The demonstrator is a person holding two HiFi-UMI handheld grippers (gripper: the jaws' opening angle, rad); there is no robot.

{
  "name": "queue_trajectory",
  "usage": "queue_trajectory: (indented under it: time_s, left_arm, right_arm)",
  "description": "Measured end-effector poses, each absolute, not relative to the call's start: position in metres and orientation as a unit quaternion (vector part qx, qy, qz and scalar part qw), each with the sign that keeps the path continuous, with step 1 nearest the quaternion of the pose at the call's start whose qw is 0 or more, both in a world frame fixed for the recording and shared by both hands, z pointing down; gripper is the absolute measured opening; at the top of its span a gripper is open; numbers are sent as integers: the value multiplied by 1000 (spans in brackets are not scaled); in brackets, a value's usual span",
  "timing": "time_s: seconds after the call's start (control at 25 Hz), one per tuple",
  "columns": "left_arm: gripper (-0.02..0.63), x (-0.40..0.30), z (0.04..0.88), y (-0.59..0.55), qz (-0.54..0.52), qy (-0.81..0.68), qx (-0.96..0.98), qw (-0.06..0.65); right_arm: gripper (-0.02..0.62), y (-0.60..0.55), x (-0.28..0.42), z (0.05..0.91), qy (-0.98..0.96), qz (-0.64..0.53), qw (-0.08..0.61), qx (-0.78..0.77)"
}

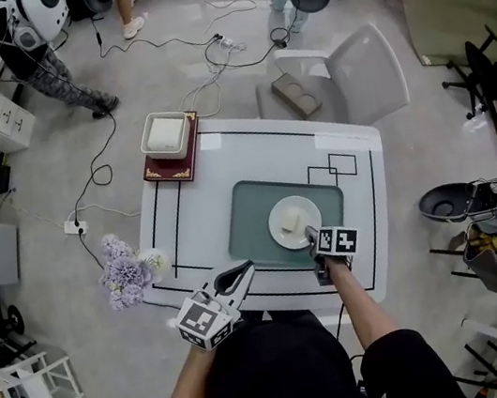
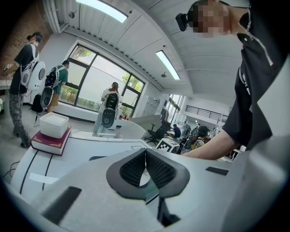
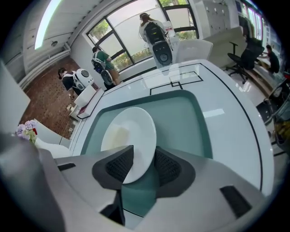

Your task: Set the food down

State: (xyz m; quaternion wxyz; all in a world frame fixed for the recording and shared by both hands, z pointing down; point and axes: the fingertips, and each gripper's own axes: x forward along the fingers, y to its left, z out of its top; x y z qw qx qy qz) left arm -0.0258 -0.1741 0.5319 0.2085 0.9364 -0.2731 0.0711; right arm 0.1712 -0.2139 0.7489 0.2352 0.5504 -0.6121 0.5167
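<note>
A white plate (image 1: 275, 211) with a pale block of food (image 1: 291, 223) rests on the green mat (image 1: 248, 222) in the middle of the white table (image 1: 223, 164). My right gripper (image 1: 312, 235) is at the plate's near rim. In the right gripper view the plate (image 3: 138, 127) lies flat on the mat (image 3: 181, 118), its rim between the spread jaws of the right gripper (image 3: 140, 165), and the food (image 3: 115, 136) sits on the plate's left half. My left gripper (image 1: 243, 276) hovers at the table's near edge; in its own view the left gripper (image 2: 146, 168) has its pads touching and holds nothing.
A white box on a dark red book (image 1: 168, 139) sits at the table's far left corner. Purple flowers (image 1: 123, 271) stand off the left edge. A grey chair (image 1: 351, 75) faces the far side. Cables and people are on the floor beyond.
</note>
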Motion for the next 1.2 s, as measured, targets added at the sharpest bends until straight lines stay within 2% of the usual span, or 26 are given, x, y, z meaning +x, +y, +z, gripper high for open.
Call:
queue_trajectory:
  time_s: [0.36, 0.68, 0.96, 1.2]
  left_arm:
    - [8, -25, 533, -170, 74, -272, 936, 210]
    - [8, -14, 531, -163, 77, -265, 939, 206]
    - [8, -4, 530, -160, 82, -267, 940, 198]
    - [8, 7, 528, -157, 88, -272, 939, 190]
  right_arm:
    - [144, -206, 181, 749, -611, 501, 248, 561]
    - [144, -203, 185, 731, -625, 476, 234, 572]
    - [136, -206, 173, 674, -702, 349, 232, 575]
    - [71, -199, 161, 609, -755, 235, 192, 582]
